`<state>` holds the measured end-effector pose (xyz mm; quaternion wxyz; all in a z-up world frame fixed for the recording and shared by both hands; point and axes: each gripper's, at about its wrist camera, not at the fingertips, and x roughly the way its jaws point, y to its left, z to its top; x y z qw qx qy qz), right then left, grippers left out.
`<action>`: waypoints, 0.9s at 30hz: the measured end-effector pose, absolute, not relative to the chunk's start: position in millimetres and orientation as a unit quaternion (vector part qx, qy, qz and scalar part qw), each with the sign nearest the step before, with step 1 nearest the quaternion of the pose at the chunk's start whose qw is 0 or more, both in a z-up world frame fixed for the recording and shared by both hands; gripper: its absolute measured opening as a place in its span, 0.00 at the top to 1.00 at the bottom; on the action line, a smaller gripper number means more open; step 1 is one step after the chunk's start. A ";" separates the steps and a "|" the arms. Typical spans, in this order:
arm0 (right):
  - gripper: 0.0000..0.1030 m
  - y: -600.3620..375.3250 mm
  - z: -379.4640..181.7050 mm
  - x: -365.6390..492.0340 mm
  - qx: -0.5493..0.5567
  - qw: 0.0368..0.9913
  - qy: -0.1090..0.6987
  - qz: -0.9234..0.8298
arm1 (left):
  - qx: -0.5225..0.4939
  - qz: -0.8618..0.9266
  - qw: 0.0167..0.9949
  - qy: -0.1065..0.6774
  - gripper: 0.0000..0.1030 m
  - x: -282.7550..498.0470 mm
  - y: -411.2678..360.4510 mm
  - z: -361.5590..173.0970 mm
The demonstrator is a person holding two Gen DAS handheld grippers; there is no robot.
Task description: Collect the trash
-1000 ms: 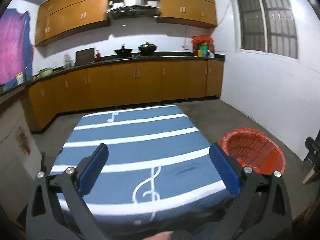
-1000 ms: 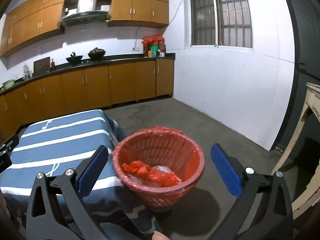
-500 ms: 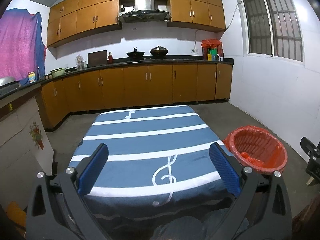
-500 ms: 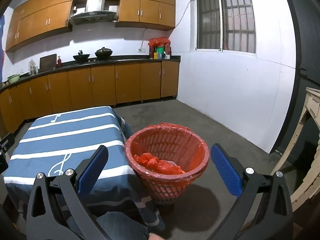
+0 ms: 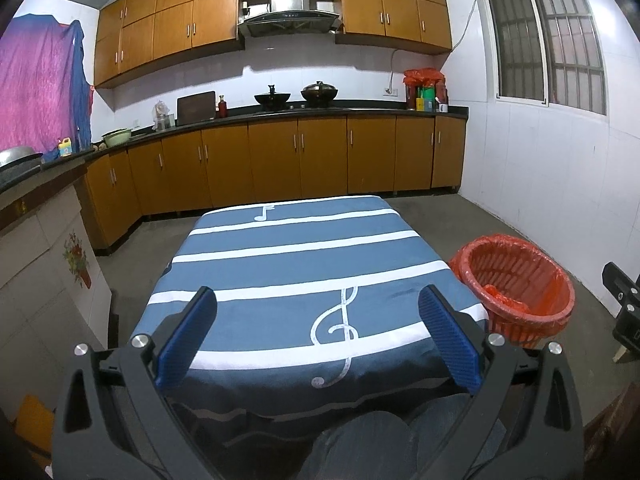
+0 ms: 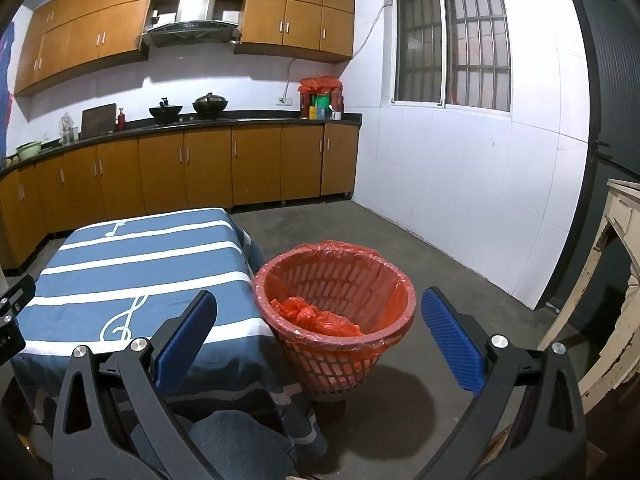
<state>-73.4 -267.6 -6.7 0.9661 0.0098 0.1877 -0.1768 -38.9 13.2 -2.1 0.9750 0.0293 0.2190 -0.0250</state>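
Note:
A red mesh waste basket [image 6: 340,344] lined with a red plastic bag stands on the floor at the right side of the table; it also shows in the left wrist view [image 5: 516,288]. Crumpled red trash [image 6: 316,316] lies inside it. My right gripper [image 6: 318,328] is open and empty, held back from the basket and above it. My left gripper [image 5: 318,328] is open and empty, held over the near edge of the table with the blue striped cloth [image 5: 296,264]. No loose trash shows on the cloth.
Wooden kitchen cabinets [image 5: 280,160] with a dark counter line the far wall. A white tiled wall [image 6: 460,200] is to the right. A pale wooden frame [image 6: 616,280] stands at far right. A white panel with a flower print [image 5: 52,272] is at the left.
Both grippers have pulled back and risen away from the table and basket, so these look farther off. Both stay open and empty.

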 end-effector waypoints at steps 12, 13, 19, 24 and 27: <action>0.02 -261.7 -6.7 -80.1 0.012 0.964 0.194 -0.182 | 0.020 -0.029 0.972 0.233 0.04 -38.5 14.3 -5.1; 0.02 -261.8 -6.4 -80.5 0.012 0.964 0.195 -0.182 | 0.019 -0.029 0.972 0.234 0.04 -38.4 14.6 -5.7; 0.02 -263.8 -3.3 -79.1 0.012 0.963 0.198 -0.181 | 0.015 -0.031 0.971 0.238 0.04 -38.0 16.2 -7.1; 0.02 -263.3 -3.5 -79.0 0.012 0.963 0.198 -0.181 | 0.013 -0.033 0.971 0.236 0.04 -39.3 15.2 -7.4; 0.02 -263.0 -3.4 -79.0 0.012 0.963 0.198 -0.181 | 0.012 -0.035 0.971 0.236 0.04 -40.0 14.9 -7.7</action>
